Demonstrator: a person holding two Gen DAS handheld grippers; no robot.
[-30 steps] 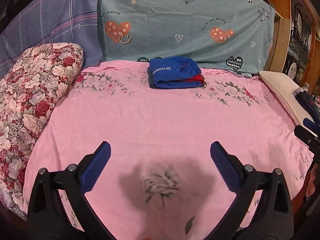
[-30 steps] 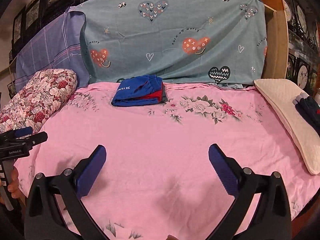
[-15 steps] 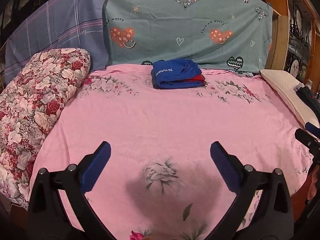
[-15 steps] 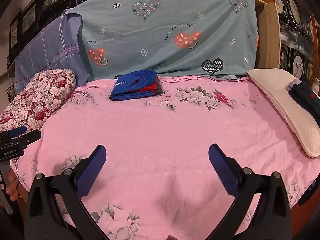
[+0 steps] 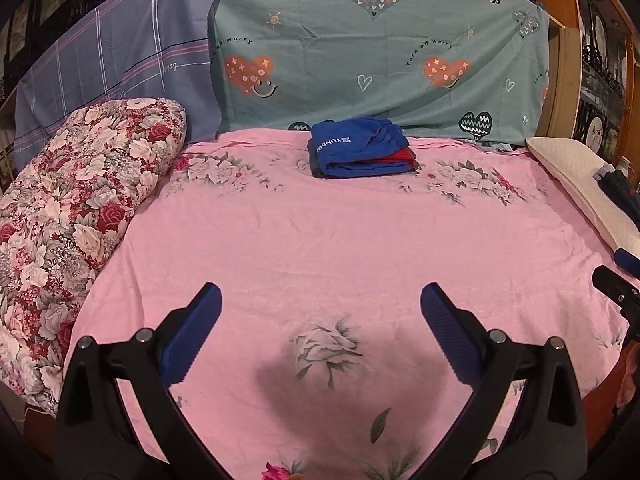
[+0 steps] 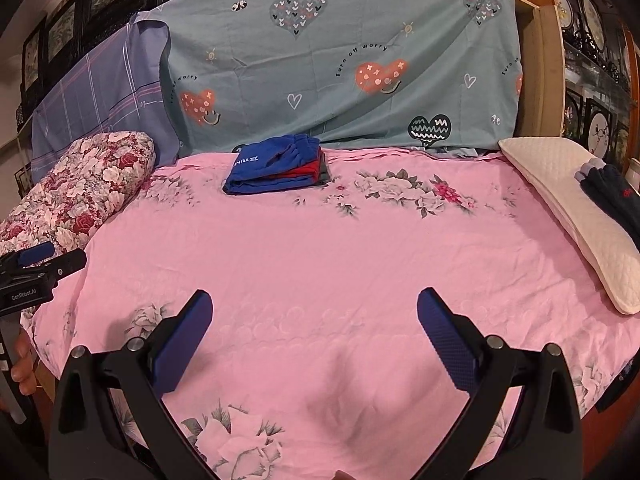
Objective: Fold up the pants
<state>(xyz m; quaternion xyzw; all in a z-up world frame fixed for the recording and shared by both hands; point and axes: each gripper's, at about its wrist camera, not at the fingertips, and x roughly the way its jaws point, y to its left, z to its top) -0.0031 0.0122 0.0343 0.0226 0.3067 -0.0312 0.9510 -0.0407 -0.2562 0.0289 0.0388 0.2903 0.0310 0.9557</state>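
A stack of folded pants, blue on top with red and grey under it [image 5: 360,152], lies at the far edge of the pink floral bed sheet [image 5: 320,240]; it also shows in the right wrist view [image 6: 276,166]. A dark navy garment [image 6: 616,196] lies on the cream pillow [image 6: 568,200] at the right. My left gripper [image 5: 320,320] is open and empty above the near part of the sheet. My right gripper [image 6: 314,324] is open and empty, also above the near sheet. Each gripper shows at the edge of the other's view.
A rolled floral quilt [image 5: 72,208] lies along the left side of the bed. A teal heart-print cloth [image 5: 380,48] and a purple plaid cloth [image 5: 120,68] hang behind the bed. A wooden post [image 6: 540,80] stands at the back right.
Both grippers have pulled back and risen a little from the bed, so more of the near sheet shows. Both stay open.
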